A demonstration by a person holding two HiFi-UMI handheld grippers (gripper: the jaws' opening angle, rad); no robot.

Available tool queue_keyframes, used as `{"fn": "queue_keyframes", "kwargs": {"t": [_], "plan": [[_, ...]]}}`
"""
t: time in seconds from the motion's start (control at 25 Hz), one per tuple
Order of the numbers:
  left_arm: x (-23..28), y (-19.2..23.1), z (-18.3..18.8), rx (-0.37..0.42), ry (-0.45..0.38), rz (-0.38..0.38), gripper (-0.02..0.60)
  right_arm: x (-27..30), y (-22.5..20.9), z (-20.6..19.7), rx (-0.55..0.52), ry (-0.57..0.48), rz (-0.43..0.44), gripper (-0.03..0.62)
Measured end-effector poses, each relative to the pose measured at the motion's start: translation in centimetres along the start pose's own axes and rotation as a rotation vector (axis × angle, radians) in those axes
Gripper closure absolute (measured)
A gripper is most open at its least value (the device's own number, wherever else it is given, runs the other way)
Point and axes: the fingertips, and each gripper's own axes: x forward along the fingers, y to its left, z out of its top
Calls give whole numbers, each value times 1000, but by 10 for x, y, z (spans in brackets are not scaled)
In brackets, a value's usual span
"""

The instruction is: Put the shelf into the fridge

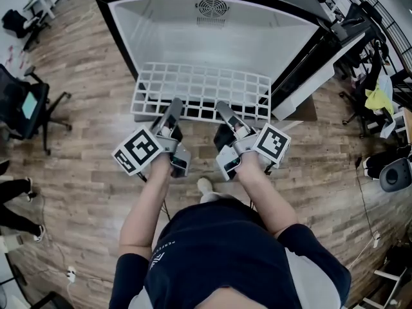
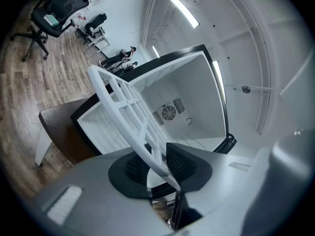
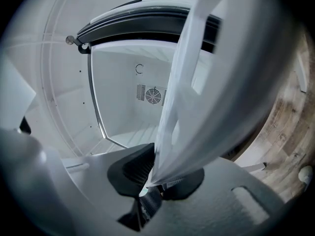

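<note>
Holding the shelf level by its near edge, the person stands right before the open fridge, and the task looks about halfway done. The shelf is off the floor and lined up with the opening. Its far edge reaches just over the fridge's lower lip, but most of the white grid hangs outside, over the wooden floor. What is left, as I judge it, is to push the shelf inward between the side walls and let go.

The left gripper pinches the near bar of the shelf to the left of its middle. In the left gripper view the bar runs between the two dark pads, which press on it. The right gripper clamps the same edge just to the right, its jaws closed on the thin rim.

Counted: one shelf, one fridge, two grippers, and one round fan grille on the fridge's back wall. No second shelf shows inside.
</note>
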Motion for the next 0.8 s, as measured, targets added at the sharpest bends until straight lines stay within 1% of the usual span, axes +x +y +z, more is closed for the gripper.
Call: {"fn": "queue_keyframes", "kwargs": {"t": [0.24, 0.36, 0.44, 0.56, 0.72, 0.8], "plan": [[1, 0, 1, -12, 2, 2, 476, 1, -1, 1, 15, 2, -9, 554], [0, 2, 2, 22, 7, 22, 476, 2, -2, 1, 24, 4, -11, 554], [1, 3, 2, 20, 4, 23, 476, 2, -2, 1, 0, 9, -12, 553], [1, 2, 0, -11, -8, 9, 476, 2, -1, 0, -49, 20, -7, 540], [1, 1, 1, -7, -14, 7, 476, 2, 1, 0, -69, 17, -1, 535], [1, 1, 2, 11, -13, 14, 476, 2, 1, 0, -68, 16, -4, 534]]}}
